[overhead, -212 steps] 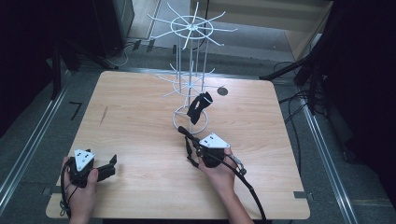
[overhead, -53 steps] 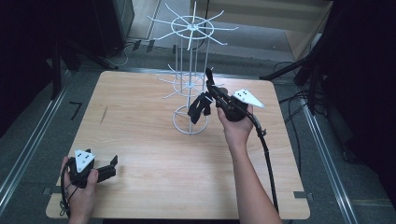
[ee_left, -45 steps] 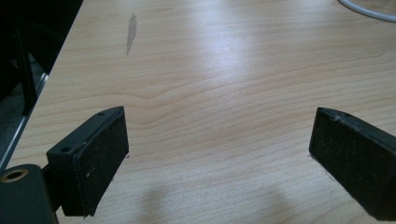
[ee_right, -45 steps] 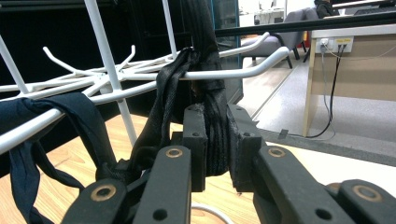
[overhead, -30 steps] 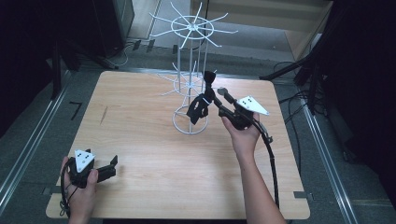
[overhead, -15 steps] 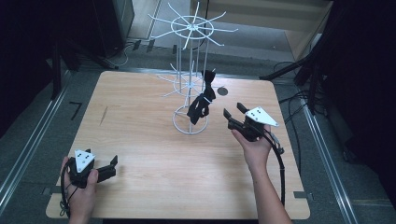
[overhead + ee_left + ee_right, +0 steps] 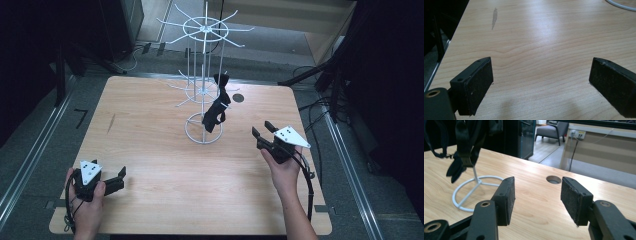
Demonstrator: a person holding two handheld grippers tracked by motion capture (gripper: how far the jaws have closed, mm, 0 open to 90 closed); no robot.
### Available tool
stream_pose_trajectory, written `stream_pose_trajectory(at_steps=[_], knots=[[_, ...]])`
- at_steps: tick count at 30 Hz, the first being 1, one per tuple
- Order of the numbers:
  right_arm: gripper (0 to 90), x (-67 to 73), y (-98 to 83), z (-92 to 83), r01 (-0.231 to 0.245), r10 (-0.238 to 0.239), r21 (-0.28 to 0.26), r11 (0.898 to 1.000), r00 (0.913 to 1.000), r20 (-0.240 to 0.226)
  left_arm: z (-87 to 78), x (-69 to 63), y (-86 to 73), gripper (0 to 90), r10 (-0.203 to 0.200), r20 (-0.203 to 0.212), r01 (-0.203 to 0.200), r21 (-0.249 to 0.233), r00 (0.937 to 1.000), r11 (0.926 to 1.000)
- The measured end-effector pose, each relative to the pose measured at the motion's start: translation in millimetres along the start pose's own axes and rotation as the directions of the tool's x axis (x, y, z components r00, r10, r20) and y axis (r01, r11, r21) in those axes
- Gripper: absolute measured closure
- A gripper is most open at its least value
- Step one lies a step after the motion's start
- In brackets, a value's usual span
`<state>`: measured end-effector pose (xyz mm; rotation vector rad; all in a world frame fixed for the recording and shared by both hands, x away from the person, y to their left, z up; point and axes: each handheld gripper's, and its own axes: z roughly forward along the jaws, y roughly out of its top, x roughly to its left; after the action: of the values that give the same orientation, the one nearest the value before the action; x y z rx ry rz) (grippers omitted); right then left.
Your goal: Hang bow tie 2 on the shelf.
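The right gripper (image 7: pixel 263 134) hangs over the table (image 7: pixel 150 150) at about four o'clock from the wire rack's (image 7: pixel 204 95) ring base, well apart from it, its jaws parted with nothing between them; in the right gripper view the two pads (image 7: pixel 506 200) frame only bare wood and the cable hole (image 7: pixel 553 179) in the tabletop. Those jaws have just been closing a little from a wider gape, with nothing in them. The left gripper (image 7: pixel 116 180) sits low at the table's near left corner, about seven o'clock from the rack, jaws spread wide and empty, the left gripper view showing plain wood grain between its pads (image 7: pixel 477 85). Outward from the right gripper, toward ten o'clock, the black strap (image 7: pixel 218 107) hangs from one of the rack's lower arms, draping down beside the central post with its lower end just above the ring base; in the right gripper view it dangles at upper left over the white ring. Judging by this, the hanging itself looks done: the strap is on the rack and free of both grippers. What seems left is little, chiefly bringing the right hand clear, unless more items are to be hung; no other loose item shows on the table.
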<state>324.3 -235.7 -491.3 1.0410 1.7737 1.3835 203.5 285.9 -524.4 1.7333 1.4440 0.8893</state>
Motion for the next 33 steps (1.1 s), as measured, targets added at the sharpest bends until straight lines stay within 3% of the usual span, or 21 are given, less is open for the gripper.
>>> stream_pose_trajectory(at_steps=[2,5,10,12,14,16,22,33], knots=[[40.8,-0.8,-3.4,-5.0,-0.011,0.012,0.005,1.0,0.9997,-0.021,-0.4,0.0,0.1,6.1,0.003,-0.003,-0.003,0.004,1.0,1.0],[39.3,-2.3,-9.6,-11.7,0.012,-0.012,-0.002,1.0,0.9999,-0.009,-0.4,-0.1,0.0,6.1,0.005,-0.002,-0.005,0.002,1.0,1.0],[29.7,-11.6,-20.9,-24.0,-0.033,0.033,-0.002,0.999,0.9994,0.007,-0.4,-0.2,-0.1,6.1,0.004,-0.002,-0.004,0.001,1.0,1.0],[22.6,-14.4,-23.9,-29.0,-0.033,0.032,0.01,0.999,0.9986,0.043,-0.4,-0.2,-0.1,6.1,0.004,-0.002,-0.004,0.001,1.0,1.0],[14.0,-16.9,-27.2,-33.7,-0.051,0.049,0.021,0.998,0.9925,0.112,-0.5,-0.2,-0.1,6.1,0.004,-0.003,-0.004,0.001,1.0,1.0],[16.0,-19.8,-30.5,-38.5,-0.068,0.063,0.025,0.997,0.9841,0.166,-0.5,-0.3,-0.1,6.1,0.004,-0.004,-0.004,0.001,1.0,1.0],[16.7,-32.4,-42.2,-57.6,-0.126,0.123,0.01,0.992,0.9815,0.147,-0.8,0.1,-0.2,6.1,0.004,0.0,-0.004,0.0,1.0,1.0],[13.8,-50.3,-63.9,-102.5,-0.14,0.136,0.014,0.99,0.9756,0.172,-0.7,-0.4,-0.1,6.1,0.008,-0.003,-0.008,0.001,1.0,1.0]])
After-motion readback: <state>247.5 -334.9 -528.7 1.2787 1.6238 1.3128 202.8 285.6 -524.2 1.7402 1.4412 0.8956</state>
